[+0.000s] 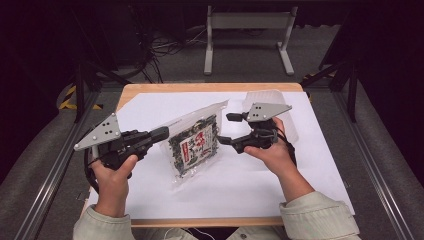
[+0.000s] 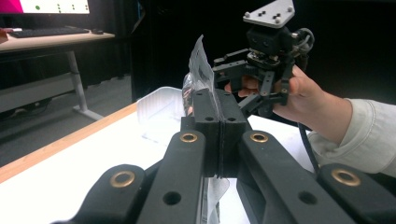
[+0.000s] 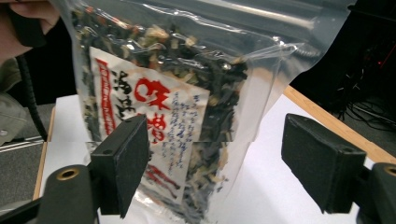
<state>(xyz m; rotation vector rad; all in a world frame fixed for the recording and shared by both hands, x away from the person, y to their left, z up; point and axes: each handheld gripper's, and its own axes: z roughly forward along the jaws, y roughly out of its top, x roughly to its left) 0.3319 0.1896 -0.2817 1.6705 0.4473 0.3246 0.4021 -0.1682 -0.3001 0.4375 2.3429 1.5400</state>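
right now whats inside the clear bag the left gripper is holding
The bag, pinched by the left gripper, holds dark dried flakes mixed with pale bits, possibly seaweed. A white label with red print covers part of the contents, so what lies behind it cannot be seen.

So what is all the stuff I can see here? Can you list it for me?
bag of dried food: one, clear with dark bits and a red-and-white label, held up over the middle of the table
plastic tray: one, clear, far right of the table
paper sheet: one, white, covering the wooden table
left gripper: black, shut on the bag's edge
right gripper: black, open beside the bag
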